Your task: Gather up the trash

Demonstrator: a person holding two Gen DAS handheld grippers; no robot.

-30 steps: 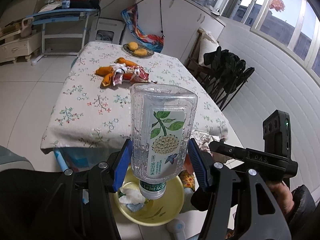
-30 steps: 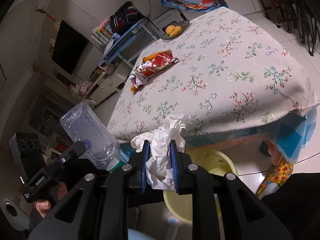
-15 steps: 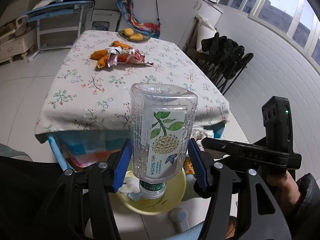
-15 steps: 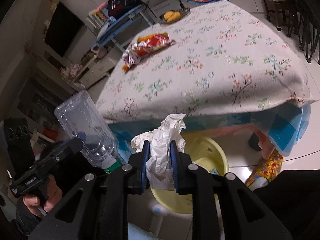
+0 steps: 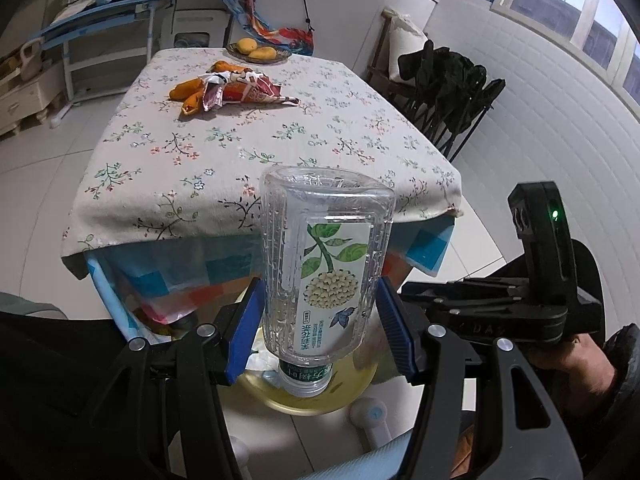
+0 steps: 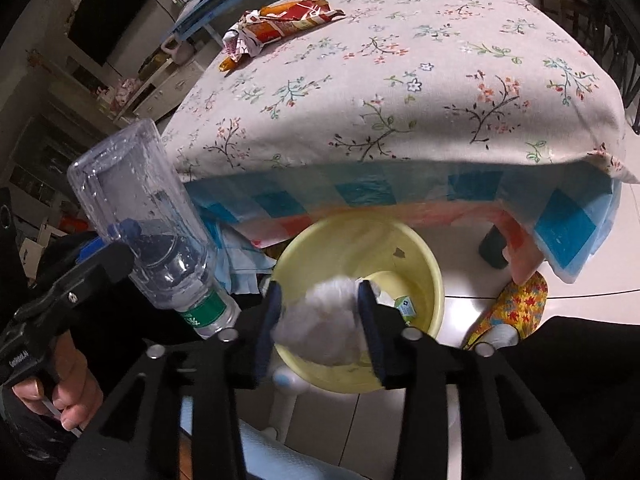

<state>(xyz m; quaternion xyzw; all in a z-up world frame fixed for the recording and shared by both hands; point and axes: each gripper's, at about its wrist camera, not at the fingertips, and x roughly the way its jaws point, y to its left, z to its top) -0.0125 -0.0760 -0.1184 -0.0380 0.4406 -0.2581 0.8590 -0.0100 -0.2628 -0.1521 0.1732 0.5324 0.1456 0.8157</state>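
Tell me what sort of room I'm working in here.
Most likely a home dining or living area: a table under a floral tablecloth with a fruit dish, folding chairs by the tiled wall, and a cluttered desk behind.

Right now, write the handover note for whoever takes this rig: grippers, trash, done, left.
Left gripper: shut on the clear bottle, held cap down above the yellow bin.
Right gripper: jaws opening, crumpled tissue between them, blurred, over the bin.
Done: some scraps already lie in the bin.
Left: let the tissue fall, drop the bottle in, then fetch the snack wrappers from the table. The fruit plate looks like no trash.
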